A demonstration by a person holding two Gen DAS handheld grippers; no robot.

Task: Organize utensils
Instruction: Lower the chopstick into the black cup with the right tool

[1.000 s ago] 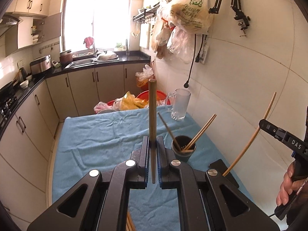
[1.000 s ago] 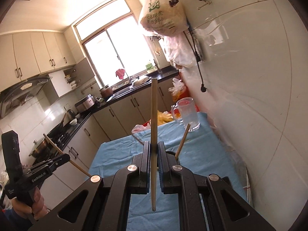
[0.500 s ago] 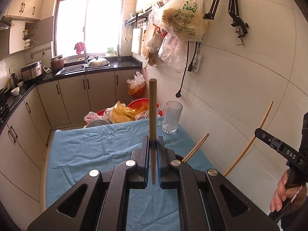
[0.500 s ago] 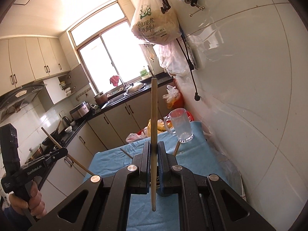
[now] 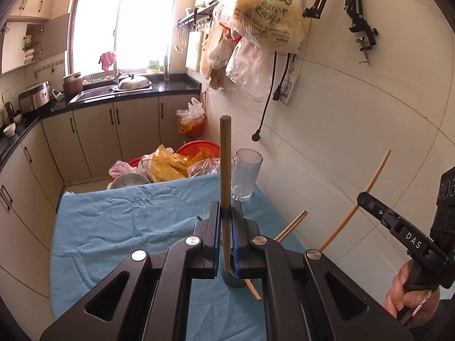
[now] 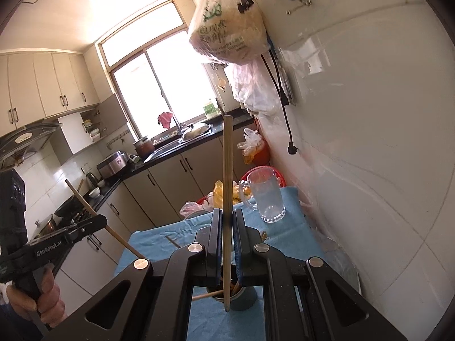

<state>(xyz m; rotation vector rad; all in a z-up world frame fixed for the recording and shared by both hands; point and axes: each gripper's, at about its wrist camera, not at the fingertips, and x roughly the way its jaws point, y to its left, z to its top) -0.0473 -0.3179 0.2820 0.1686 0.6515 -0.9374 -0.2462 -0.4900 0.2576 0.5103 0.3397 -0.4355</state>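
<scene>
My left gripper (image 5: 226,213) is shut on an upright wooden chopstick (image 5: 225,170); its lower end hangs just above a dark cup (image 5: 236,280). My right gripper (image 6: 226,216) is shut on another upright chopstick (image 6: 227,170), its lower tip over the rim of the same dark cup (image 6: 241,295), which holds several chopsticks (image 5: 290,226). Each gripper shows in the other's view: the right one (image 5: 398,224) holding its chopstick (image 5: 355,204), the left one (image 6: 68,236) holding its own (image 6: 93,213). The cup stands on a blue cloth (image 5: 113,221).
A clear glass mug (image 5: 246,176) stands at the cloth's far right; it also shows in the right wrist view (image 6: 266,196). A tiled wall (image 5: 355,130) runs close on the right. Red basins with plastic bags (image 5: 182,162) sit beyond the table. One chopstick (image 6: 173,241) lies on the cloth.
Both grippers have tilted and shifted over the cup while still holding their chopsticks; the cup has slid down under the jaws in both views.
</scene>
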